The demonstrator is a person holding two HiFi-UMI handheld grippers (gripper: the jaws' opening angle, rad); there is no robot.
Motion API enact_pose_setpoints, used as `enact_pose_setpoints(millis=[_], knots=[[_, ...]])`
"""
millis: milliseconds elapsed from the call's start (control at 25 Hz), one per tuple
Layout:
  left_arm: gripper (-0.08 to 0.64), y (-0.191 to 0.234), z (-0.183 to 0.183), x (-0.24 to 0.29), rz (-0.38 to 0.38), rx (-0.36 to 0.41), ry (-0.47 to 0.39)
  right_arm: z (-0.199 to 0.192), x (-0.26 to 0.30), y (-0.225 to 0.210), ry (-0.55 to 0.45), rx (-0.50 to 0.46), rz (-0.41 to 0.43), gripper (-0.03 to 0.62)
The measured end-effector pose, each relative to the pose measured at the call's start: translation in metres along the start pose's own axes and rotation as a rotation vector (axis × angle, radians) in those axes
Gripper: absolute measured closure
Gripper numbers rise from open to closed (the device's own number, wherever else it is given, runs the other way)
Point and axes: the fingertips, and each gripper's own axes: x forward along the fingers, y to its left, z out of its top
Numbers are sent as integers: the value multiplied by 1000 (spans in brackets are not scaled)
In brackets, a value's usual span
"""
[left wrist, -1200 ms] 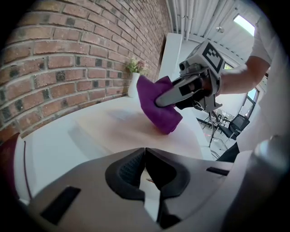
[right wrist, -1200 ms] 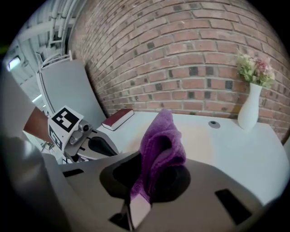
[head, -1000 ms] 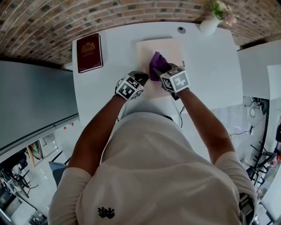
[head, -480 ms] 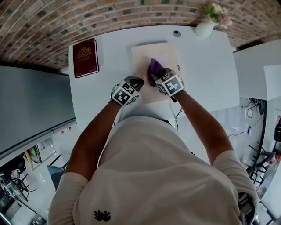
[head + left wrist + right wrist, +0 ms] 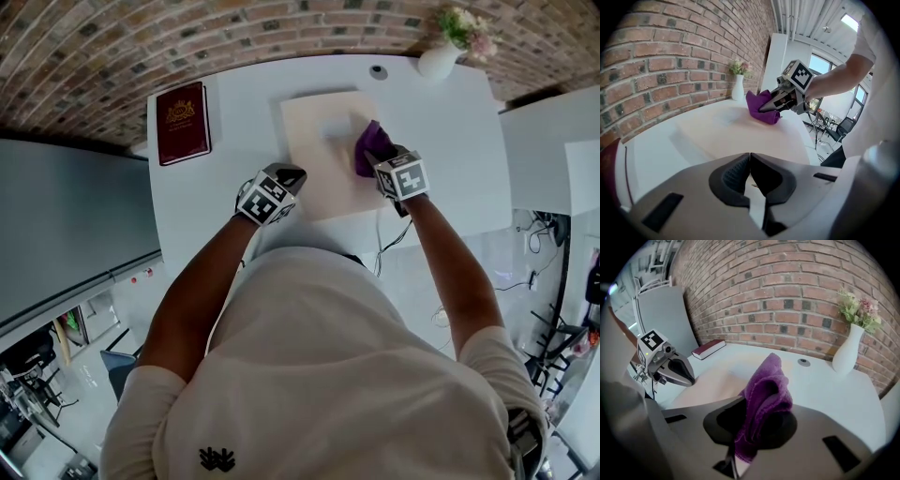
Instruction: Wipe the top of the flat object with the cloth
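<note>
A pale cream flat board (image 5: pixel 323 155) lies on the white table (image 5: pixel 234 112). My right gripper (image 5: pixel 382 161) is shut on a purple cloth (image 5: pixel 371 142), which presses on the board's right part. In the right gripper view the cloth (image 5: pixel 764 399) bunches up between the jaws. The left gripper view shows the cloth (image 5: pixel 761 107) and the right gripper (image 5: pixel 774 106) at the board's (image 5: pixel 736 133) far side. My left gripper (image 5: pixel 289 177) rests at the board's near left edge, shut and holding nothing; its jaws meet in its own view (image 5: pixel 750 166).
A dark red book (image 5: pixel 182 122) lies at the table's far left. A white vase with flowers (image 5: pixel 442 52) stands at the far right corner, a small round grommet (image 5: pixel 377 70) beside it. A brick wall (image 5: pixel 281 23) runs behind the table.
My right gripper has slid the purple cloth from the middle of the board to its right side. The left gripper stays put at the board's near left edge.
</note>
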Motion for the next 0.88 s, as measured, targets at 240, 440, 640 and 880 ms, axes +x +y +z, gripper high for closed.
enact_pose_setpoints(millis=[240, 440, 640, 880], knots=[[535, 0, 1, 0, 1, -2, -2, -8, -12, -30, 5, 11, -66, 515], [535, -1, 1, 0, 1, -5, -6, -1, -17, -31, -10, 46, -69, 515], [535, 0, -1, 0, 3, -8, -11, 42, -16, 11, -82, 13, 20, 515], [535, 0, 0, 0, 6, -8, -13, 77, 10, 72, -105, -56, 137, 515]])
